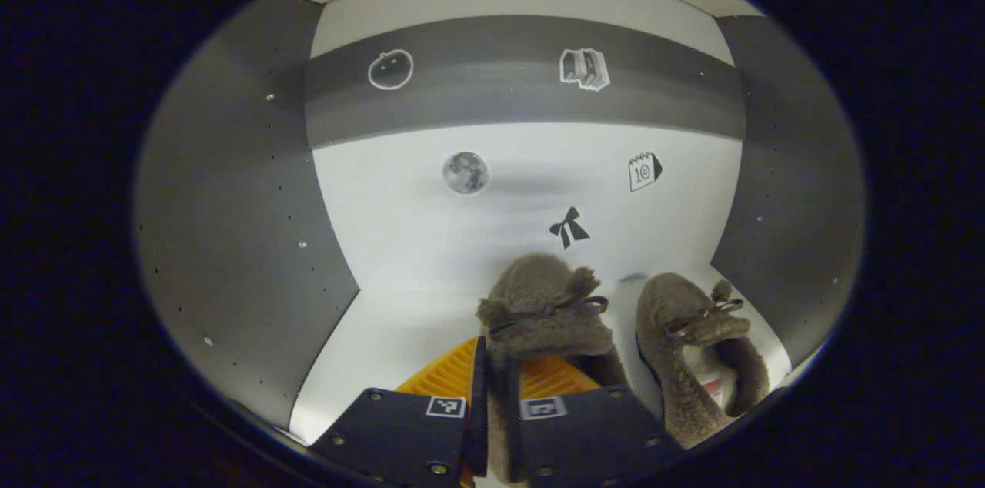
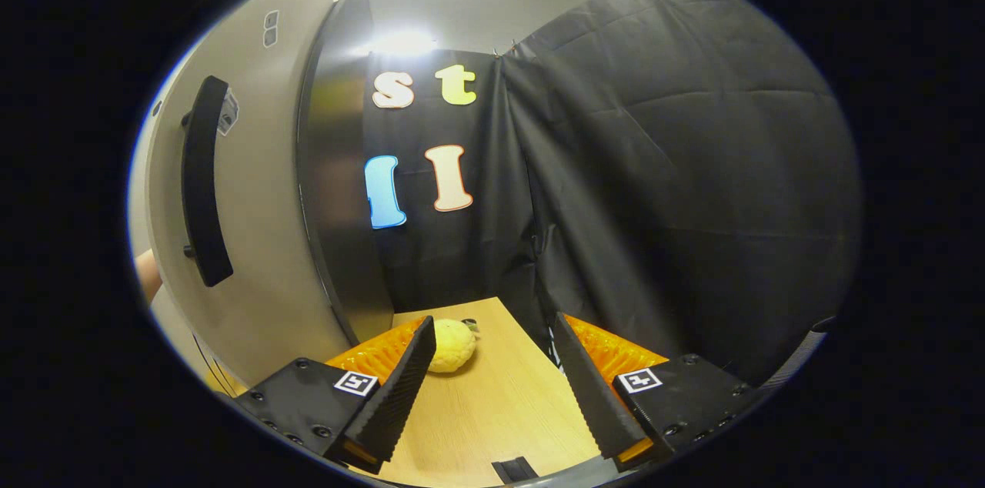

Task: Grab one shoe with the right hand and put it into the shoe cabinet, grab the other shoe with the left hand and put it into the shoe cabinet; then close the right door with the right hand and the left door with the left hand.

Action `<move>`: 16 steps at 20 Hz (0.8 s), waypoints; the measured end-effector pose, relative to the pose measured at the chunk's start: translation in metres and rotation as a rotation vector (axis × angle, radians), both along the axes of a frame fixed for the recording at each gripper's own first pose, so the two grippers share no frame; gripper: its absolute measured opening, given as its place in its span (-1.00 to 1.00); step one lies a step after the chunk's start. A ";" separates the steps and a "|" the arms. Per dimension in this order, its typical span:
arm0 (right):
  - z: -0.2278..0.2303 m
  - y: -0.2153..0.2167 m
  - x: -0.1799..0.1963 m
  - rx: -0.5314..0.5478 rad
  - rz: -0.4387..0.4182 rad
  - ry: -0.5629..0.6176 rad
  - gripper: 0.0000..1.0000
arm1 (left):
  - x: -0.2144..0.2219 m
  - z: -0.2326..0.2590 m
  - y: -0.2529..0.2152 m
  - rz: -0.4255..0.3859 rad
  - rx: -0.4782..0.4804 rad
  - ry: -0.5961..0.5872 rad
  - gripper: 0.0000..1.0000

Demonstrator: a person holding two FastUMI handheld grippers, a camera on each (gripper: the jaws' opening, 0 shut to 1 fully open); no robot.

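Observation:
In the left gripper view I look into the shoe cabinet [image 1: 400,326]. Two furry brown shoes with small bows are on its white floor. My left gripper [image 1: 496,365] is shut on the rim of the nearer shoe [image 1: 542,311], which points toward the back wall. Just to its right the other shoe [image 1: 685,342] stands by the cabinet's right wall, apart from my fingers. In the right gripper view my right gripper [image 2: 494,334] is open and holds nothing, above a wooden table [image 2: 492,411]. The cabinet's pale door [image 2: 254,242], with a black handle [image 2: 204,180], is open at its left.
The cabinet's grey side walls [image 1: 238,242] close in on both sides, and its white back wall carries small stickers. A yellow bumpy object [image 2: 454,345] lies on the table beside the door's edge. A black cloth wall [image 2: 677,203] bounds the right side.

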State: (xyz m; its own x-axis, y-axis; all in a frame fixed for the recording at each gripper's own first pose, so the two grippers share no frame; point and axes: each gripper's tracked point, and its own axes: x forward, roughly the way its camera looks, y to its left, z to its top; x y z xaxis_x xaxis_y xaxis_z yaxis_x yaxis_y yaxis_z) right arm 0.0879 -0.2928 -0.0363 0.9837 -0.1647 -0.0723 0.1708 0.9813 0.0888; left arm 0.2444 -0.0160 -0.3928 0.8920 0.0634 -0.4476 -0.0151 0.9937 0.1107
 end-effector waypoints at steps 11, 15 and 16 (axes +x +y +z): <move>0.017 -0.004 0.006 0.016 0.118 -0.012 0.95 | -0.094 0.080 0.006 0.054 -0.015 -0.185 0.82; 0.038 0.006 0.008 0.014 0.150 -0.039 0.94 | -0.160 0.131 0.008 0.067 0.029 -0.319 0.96; 0.044 0.009 0.009 0.016 0.156 -0.047 0.94 | -0.178 0.139 0.006 0.061 0.030 -0.349 0.96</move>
